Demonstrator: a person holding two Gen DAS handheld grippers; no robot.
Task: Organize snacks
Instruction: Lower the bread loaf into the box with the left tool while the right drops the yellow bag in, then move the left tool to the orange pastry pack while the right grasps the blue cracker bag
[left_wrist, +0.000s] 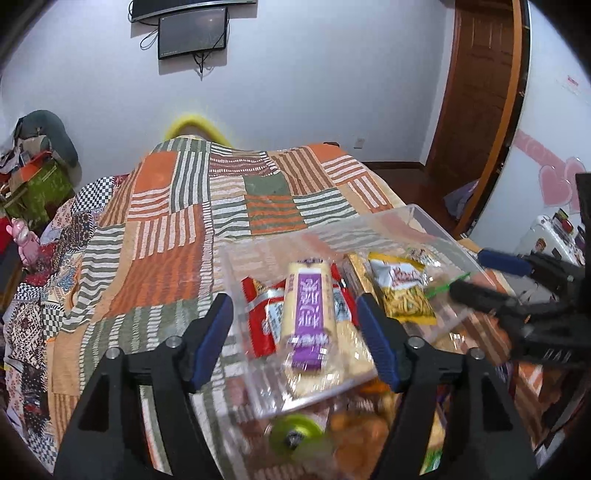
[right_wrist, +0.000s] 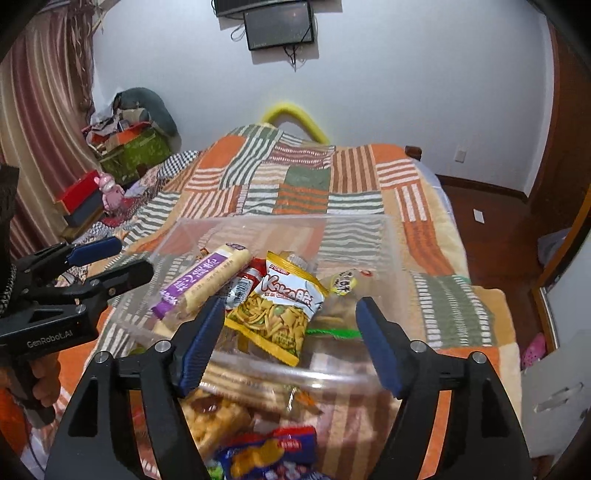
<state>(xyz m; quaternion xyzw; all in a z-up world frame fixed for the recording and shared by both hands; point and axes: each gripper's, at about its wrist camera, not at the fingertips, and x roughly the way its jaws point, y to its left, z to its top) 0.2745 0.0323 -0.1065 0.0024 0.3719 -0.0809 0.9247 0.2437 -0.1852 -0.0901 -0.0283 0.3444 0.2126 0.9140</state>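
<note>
A clear plastic bin (left_wrist: 417, 214) (right_wrist: 280, 221) sits on the patchwork bedspread. Inside lie a long cream packet with a purple label (left_wrist: 308, 310) (right_wrist: 207, 280), red packets (left_wrist: 260, 317) (right_wrist: 243, 280), a yellow Kaka snack bag (left_wrist: 402, 291) (right_wrist: 277, 314) and a small round sweet (right_wrist: 343, 284). My left gripper (left_wrist: 293, 306) (right_wrist: 122, 260) is open at the bin's left side, its pads clear of the purple packet. At the bin's near right side my right gripper (right_wrist: 291, 306) (left_wrist: 467, 271) is open too and grips nothing.
Loose snacks lie on the bed in front of the bin: a crispy orange packet (right_wrist: 214, 417), a blue packet (right_wrist: 269, 450), a green round item (left_wrist: 295, 435). A hand (right_wrist: 44, 373) grips the left handle. Clutter (right_wrist: 125, 140) is piled at the far left; a white cabinet (right_wrist: 554, 398) stands at right.
</note>
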